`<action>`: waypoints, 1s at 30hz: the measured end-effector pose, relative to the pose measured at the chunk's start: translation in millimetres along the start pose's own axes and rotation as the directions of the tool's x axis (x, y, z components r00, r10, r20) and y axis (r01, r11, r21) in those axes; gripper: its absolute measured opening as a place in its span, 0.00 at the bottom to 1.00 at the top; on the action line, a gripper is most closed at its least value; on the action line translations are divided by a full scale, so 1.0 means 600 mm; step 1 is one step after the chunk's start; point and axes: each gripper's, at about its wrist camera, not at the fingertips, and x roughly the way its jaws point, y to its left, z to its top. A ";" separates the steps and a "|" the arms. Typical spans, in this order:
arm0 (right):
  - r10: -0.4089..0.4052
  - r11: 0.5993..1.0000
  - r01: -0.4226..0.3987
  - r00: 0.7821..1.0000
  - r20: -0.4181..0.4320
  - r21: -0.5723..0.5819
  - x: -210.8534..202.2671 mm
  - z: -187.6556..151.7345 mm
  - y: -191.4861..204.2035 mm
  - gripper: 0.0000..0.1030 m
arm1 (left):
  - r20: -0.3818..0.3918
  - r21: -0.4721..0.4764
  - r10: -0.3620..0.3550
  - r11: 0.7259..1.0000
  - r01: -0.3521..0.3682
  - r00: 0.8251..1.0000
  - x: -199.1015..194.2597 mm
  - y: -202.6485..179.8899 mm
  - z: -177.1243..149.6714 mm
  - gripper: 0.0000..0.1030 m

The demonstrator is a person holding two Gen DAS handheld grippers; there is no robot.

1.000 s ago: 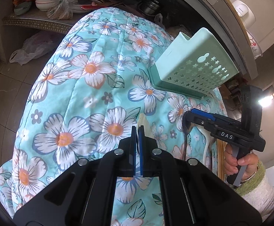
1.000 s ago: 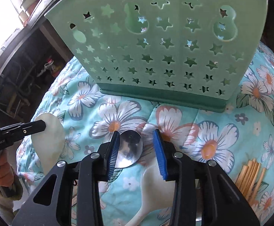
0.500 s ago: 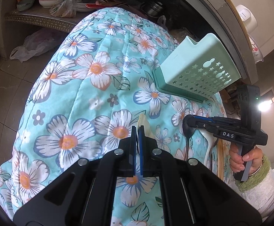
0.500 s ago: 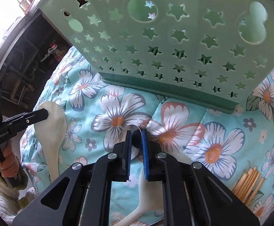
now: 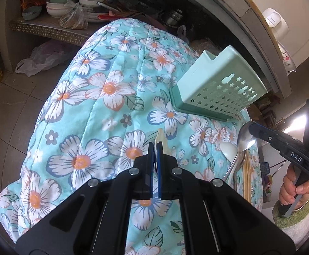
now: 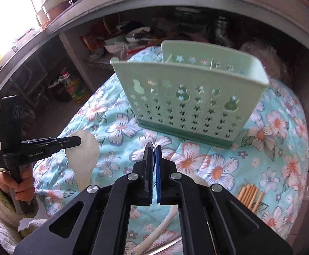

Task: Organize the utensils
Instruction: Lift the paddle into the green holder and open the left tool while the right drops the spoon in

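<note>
A mint green utensil holder with star cut-outs stands on a floral cloth; it also shows in the left wrist view. My right gripper is shut on a metal spoon, lifted above the cloth in front of the holder. My left gripper is shut on a cream rice paddle, held above the cloth left of the holder. A white spoon and another metal spoon lie on the cloth.
Wooden chopsticks lie on the cloth at the right. A shelf with bowls and plates is behind the table. An oil bottle stands on the floor. A concrete counter edge overhangs the holder.
My right gripper closed on the metal spoon and lifted it up and back from the holder. My left gripper kept its hold on the paddle.
</note>
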 end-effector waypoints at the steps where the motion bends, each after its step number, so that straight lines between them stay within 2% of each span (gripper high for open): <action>1: -0.011 1.000 0.011 1.000 0.025 -0.003 -0.016 0.001 -0.001 0.02 | 0.018 0.007 0.003 1.000 -0.003 1.000 -0.010 -0.007 0.004 0.02; 4: -0.072 0.997 0.074 0.992 0.103 -0.015 -0.065 0.005 -0.009 0.03 | 0.077 0.020 -0.012 1.000 0.010 0.997 -0.048 -0.028 0.026 0.02; 6: -0.083 0.996 0.084 0.985 0.149 -0.002 -0.096 0.006 -0.017 0.03 | 0.132 0.045 -0.016 0.999 0.010 0.991 -0.078 -0.049 0.046 0.02; 9: -0.085 0.996 0.082 0.973 0.214 0.025 -0.138 0.006 -0.029 0.03 | 0.235 0.078 -0.027 0.997 0.009 0.972 -0.131 -0.085 0.083 0.02; 11: -0.088 0.996 0.079 0.963 0.253 0.044 -0.170 0.002 -0.039 0.03 | 0.329 0.100 -0.020 0.995 -0.014 0.944 -0.169 -0.113 0.112 0.02; 15: -0.082 0.995 0.058 0.946 0.315 0.087 -0.213 -0.010 -0.056 0.03 | 0.501 0.130 -0.021 0.990 -0.051 0.865 -0.224 -0.171 0.177 0.02; 17: -0.083 0.993 0.051 0.941 0.328 0.103 -0.226 -0.019 -0.058 0.03 | 0.555 0.144 -0.006 0.986 -0.089 0.832 -0.228 -0.198 0.206 0.02; 20: -0.090 0.991 0.050 0.937 0.337 0.126 -0.239 -0.037 -0.067 0.03 | 0.595 0.146 0.016 0.981 -0.127 0.804 -0.212 -0.227 0.242 0.02; 22: -0.092 0.989 0.045 0.936 0.339 0.142 -0.245 -0.046 -0.075 0.03 | 0.617 0.154 0.048 0.971 -0.181 0.785 -0.189 -0.246 0.257 0.02; 26: -0.097 0.985 0.041 0.937 0.337 0.169 -0.253 -0.060 -0.097 0.03 | 0.625 0.167 0.102 0.951 -0.261 0.774 -0.131 -0.266 0.268 0.02; 30: -0.095 0.981 0.032 0.940 0.329 0.191 -0.253 -0.069 -0.116 0.03 | 0.608 0.190 0.124 0.936 -0.295 0.784 -0.081 -0.265 0.259 0.02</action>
